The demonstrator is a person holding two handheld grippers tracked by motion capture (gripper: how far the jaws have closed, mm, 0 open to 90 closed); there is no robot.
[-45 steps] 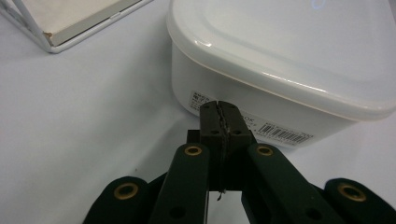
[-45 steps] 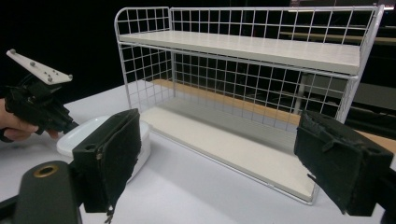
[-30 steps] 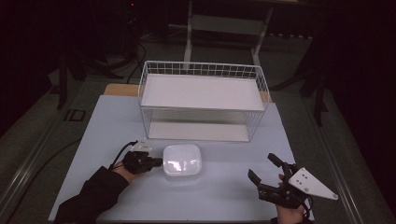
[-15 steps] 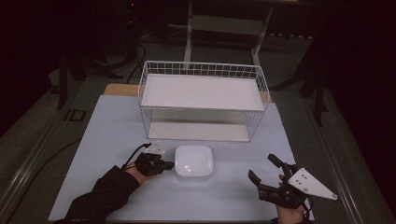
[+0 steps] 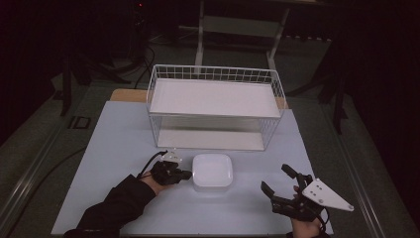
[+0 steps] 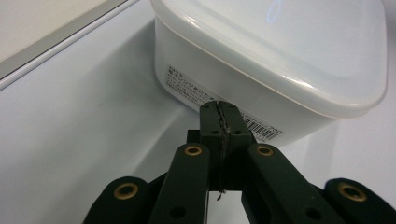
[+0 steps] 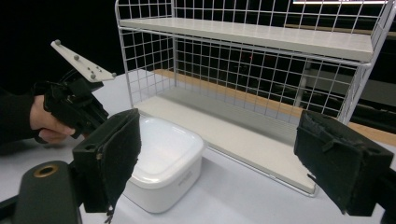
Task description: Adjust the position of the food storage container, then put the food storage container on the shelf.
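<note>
A white lidded plastic container (image 5: 213,171) rests on the pale table just in front of the wire rack. My left gripper (image 5: 184,174) lies low on the table at the container's left side, jaws shut with nothing between them. In the left gripper view the closed tips (image 6: 219,109) press against the labelled side wall of the container (image 6: 280,46). My right gripper (image 5: 275,177) hovers near the front right of the table, jaws wide open and empty. In the right gripper view the container (image 7: 163,149) sits left of centre beyond the open gripper (image 7: 224,158).
A white wire rack (image 5: 213,96) with an upper shelf and a base board stands at the back of the table (image 5: 114,144); its mesh front (image 7: 243,60) rises close behind the container. The hand (image 7: 44,121) holding the left gripper shows in the right gripper view.
The left gripper has slid to the right with its shut jaws against the container, and the container has shifted right with it. The right gripper has stayed put.
</note>
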